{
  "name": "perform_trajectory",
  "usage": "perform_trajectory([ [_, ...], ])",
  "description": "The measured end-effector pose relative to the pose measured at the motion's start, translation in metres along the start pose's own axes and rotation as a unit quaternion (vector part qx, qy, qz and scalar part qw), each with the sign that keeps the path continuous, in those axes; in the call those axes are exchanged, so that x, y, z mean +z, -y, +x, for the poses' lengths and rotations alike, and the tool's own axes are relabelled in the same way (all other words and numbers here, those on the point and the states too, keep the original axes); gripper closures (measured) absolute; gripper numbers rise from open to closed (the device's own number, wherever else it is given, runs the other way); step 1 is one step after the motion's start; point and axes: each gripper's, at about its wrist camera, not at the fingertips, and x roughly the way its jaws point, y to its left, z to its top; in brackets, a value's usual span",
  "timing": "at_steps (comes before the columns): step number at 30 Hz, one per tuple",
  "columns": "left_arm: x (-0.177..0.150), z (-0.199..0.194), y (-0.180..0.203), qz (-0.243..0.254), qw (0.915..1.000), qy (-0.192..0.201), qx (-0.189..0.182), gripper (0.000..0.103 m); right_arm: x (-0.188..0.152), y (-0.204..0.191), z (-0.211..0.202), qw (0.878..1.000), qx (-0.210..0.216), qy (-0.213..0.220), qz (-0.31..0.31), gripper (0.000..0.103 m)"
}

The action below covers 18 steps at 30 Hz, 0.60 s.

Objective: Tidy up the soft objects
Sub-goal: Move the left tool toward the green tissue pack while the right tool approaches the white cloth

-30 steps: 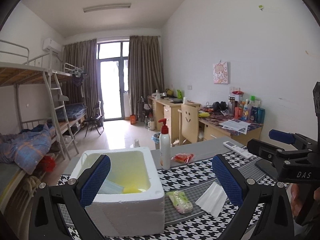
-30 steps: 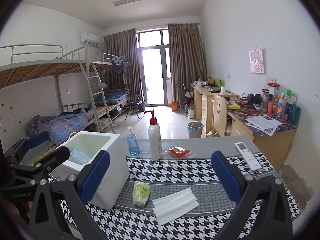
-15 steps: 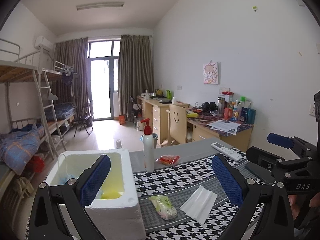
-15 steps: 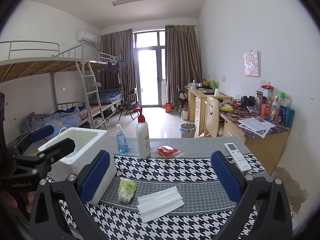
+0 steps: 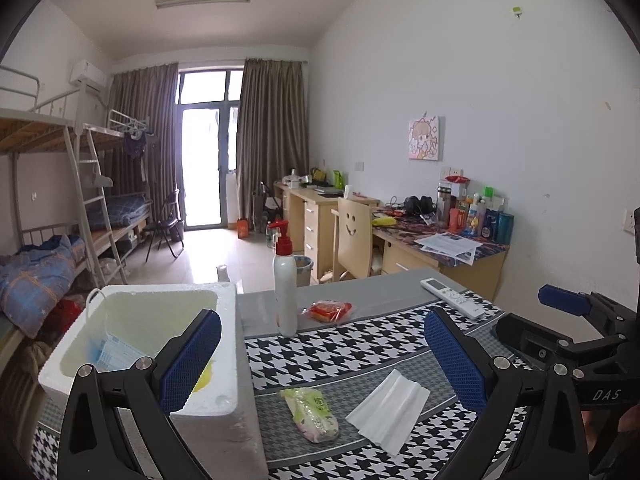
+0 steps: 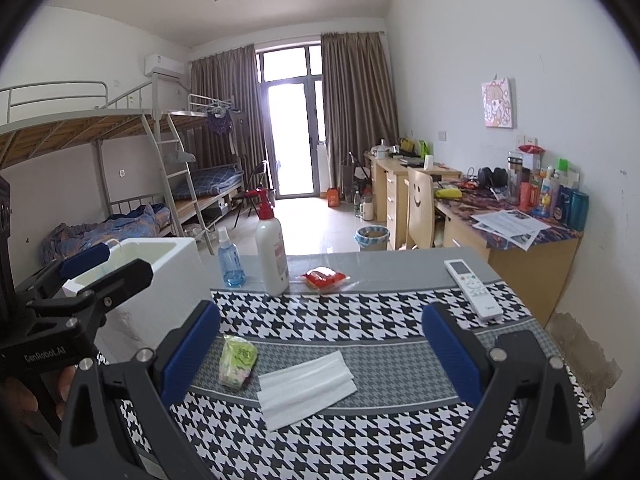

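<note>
Left wrist view: at the far left a bunk bed is cut by the frame edge. Next, the white foam box stands on the counter; the left hand-held gripper hangs over its near right corner, jaws wide apart and holding nothing, and one blue pad covers part of the box's inside. A blue mask lies in the box beside something yellow, too hidden to name. Right of the box lie a green pack and then a white folded mask, near each other but not touching, both on the grey band of the houndstooth cloth. Behind them stand a pump bottle and a red packet, with a remote further right. At the right edge the right hand-held gripper shows only in part.

In the right wrist view, the left hand-held gripper blocks the box so its contents cannot be seen. A spray bottle stands just left of the pump bottle. The right hand-held gripper is also spread wide and empty, above the pack and white mask. A black object behind its right finger is mostly hidden.

The room has grey curtains around a glass door, and cluttered desks along the right wall.
</note>
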Motion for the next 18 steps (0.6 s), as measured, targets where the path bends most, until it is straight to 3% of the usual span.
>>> perform_trajectory([
  [18,-0.02,0.033,0.014,-0.004,0.9987,-0.047,0.021,0.001,-0.022,0.02,0.01,0.999,-0.002,-0.037,0.004,0.001],
])
